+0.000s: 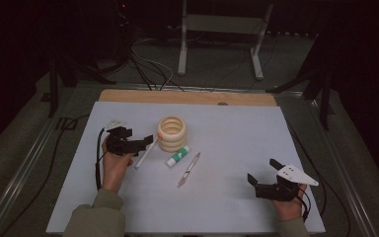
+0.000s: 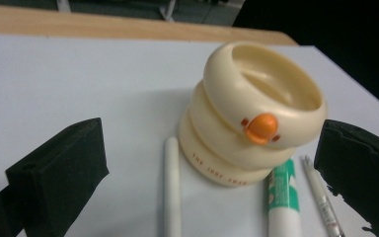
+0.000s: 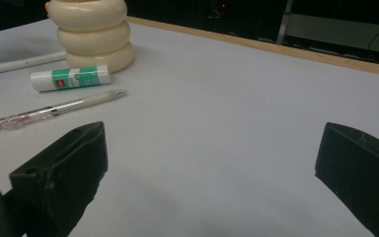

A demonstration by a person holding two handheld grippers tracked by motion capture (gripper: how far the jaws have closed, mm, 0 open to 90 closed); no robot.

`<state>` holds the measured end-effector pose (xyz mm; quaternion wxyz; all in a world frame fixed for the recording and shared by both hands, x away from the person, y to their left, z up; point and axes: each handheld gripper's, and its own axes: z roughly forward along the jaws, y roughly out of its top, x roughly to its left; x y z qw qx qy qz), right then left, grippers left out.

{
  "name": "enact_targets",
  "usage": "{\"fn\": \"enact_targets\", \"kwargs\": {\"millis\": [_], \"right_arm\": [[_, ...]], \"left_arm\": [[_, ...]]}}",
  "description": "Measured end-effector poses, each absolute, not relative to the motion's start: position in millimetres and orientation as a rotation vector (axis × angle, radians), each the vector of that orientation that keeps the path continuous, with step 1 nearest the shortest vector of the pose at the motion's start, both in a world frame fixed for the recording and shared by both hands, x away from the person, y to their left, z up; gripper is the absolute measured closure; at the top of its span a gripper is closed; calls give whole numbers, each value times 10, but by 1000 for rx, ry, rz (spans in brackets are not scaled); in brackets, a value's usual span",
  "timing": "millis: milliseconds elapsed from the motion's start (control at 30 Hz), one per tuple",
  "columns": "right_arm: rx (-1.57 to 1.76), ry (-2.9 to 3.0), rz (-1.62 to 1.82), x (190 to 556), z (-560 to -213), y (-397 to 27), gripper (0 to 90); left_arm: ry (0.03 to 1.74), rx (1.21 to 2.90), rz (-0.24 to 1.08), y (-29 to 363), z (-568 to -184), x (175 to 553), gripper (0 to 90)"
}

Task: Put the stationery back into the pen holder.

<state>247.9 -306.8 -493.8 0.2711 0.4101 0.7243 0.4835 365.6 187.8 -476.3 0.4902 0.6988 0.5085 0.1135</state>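
Observation:
A cream holder of stacked rings (image 1: 171, 133) with an orange duck bill stands upright left of the mat's middle. My left gripper (image 1: 139, 136) is just left of it, open and holding nothing. In the left gripper view the holder (image 2: 227, 133) is straight ahead between the wide jaws (image 2: 212, 129). A white pen (image 2: 171, 187), a green-and-white glue stick (image 2: 282, 197) and a clear pen (image 2: 321, 197) lie at its foot. My right gripper (image 1: 262, 170) is open at the near right, over bare mat (image 3: 213, 133). From there the holder (image 3: 94, 34), glue stick (image 3: 71, 77) and clear pen (image 3: 54, 111) lie far left.
A white mat (image 1: 237, 133) covers the table, with a wooden strip (image 1: 187, 97) along its far edge. Metal rails run down both sides. Beyond the table are floor cables and a white stand (image 1: 219, 44).

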Motion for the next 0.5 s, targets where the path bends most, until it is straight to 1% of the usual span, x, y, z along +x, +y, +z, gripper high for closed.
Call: {"fn": "enact_targets", "kwargs": {"millis": [67,233,500], "right_arm": [[1105,1951,1300,2477,-4940,-3068,0],[1106,1950,1302,2476,-4937,-3071,0],[1104,1954,1300,2483,-4943,-3061,0]], "left_arm": [[1246,1708,252,1868,-4791,3660,1],[1263,1761,258,1837,-4860,3673,2],[1314,1811,244,1782,-4961,3763,69]]}}
